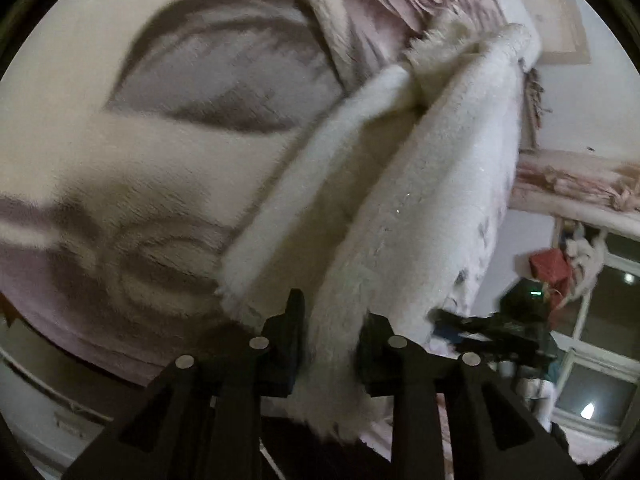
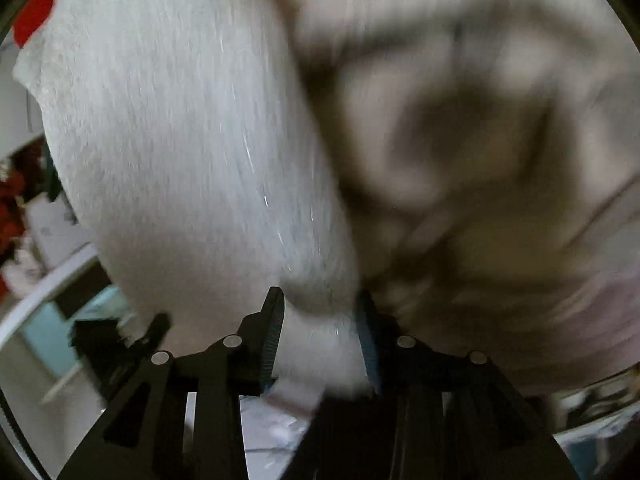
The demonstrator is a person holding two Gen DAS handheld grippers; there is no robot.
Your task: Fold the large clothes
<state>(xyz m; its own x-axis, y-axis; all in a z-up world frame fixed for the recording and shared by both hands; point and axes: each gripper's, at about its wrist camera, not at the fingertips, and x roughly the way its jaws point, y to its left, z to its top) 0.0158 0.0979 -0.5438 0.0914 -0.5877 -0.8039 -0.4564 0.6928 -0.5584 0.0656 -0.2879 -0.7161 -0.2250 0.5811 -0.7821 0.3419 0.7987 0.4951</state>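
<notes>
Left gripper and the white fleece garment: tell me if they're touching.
Touching. In the left wrist view the left gripper has a fold of the white fleece garment pinched between its two fingers, fabric pressed against both.

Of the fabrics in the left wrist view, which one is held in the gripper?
The white fluffy garment: its edge runs down between the fingers of the left gripper. The beige blanket with grey patterns lies behind, untouched.

White fleece garment (image 1: 420, 200) on patterned blanket (image 1: 120, 140)

White fleece garment (image 1: 420, 200) crowds ahead — patterned blanket (image 1: 160, 152) alongside lies open.
</notes>
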